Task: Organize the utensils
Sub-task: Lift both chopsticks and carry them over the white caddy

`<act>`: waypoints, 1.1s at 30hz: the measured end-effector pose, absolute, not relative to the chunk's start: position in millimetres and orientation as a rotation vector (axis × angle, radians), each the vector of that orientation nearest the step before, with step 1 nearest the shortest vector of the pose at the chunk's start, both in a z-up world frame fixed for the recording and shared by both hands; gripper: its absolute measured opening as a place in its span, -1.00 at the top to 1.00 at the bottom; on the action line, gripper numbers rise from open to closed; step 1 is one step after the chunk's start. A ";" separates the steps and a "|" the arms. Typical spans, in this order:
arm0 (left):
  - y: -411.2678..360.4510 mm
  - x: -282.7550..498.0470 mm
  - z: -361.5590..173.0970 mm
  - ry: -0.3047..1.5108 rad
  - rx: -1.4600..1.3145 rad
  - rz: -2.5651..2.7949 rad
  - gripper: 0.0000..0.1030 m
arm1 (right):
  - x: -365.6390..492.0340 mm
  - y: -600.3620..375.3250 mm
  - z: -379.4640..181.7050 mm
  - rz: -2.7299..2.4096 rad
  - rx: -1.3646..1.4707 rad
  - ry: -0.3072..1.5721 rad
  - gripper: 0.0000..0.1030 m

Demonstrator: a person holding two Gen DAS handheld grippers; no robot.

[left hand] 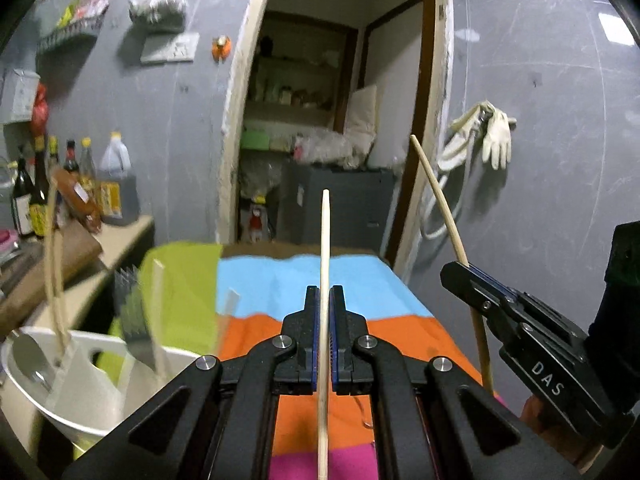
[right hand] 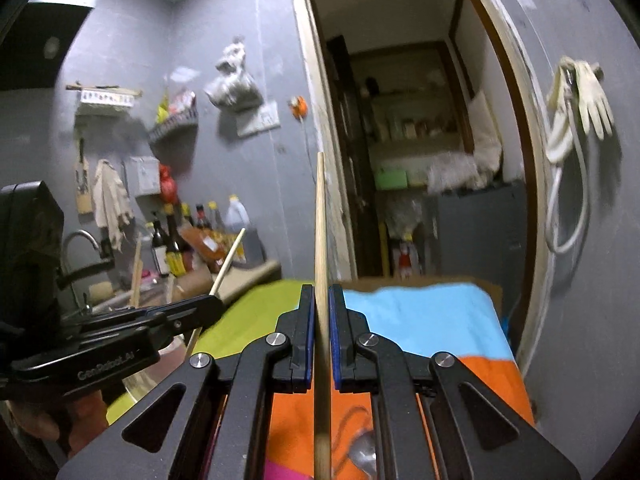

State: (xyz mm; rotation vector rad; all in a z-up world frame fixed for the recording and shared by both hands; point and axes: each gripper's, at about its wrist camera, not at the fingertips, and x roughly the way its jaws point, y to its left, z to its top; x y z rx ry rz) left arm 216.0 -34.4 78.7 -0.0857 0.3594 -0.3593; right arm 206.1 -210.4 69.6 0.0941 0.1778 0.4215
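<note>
Left wrist view: left chopstick (left hand: 325, 240) clamped upright between left tongs (left hand: 325, 300). Right tongs (right hand: 320, 300) closed on right chopstick (right hand: 320, 220), seen alongside, well above striped cloth (left hand: 280, 280) on worktop. White holder (left hand: 80, 400) at lower left carries spoon (left hand: 30, 356), more sticks.

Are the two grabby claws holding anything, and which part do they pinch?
Yes. The left gripper pinches one chopstick around its middle; the right gripper pinches another chopstick around its middle too.
</note>
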 end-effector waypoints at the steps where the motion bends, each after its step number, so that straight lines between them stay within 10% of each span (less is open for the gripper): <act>1: -28.7 214.3 83.4 0.346 -0.087 -0.352 0.96 | 206.6 -205.5 72.8 0.437 0.105 0.165 0.90; 33: 145.9 225.5 98.9 0.139 -0.129 -0.086 0.96 | 237.5 -73.3 83.7 0.599 0.281 -0.009 0.90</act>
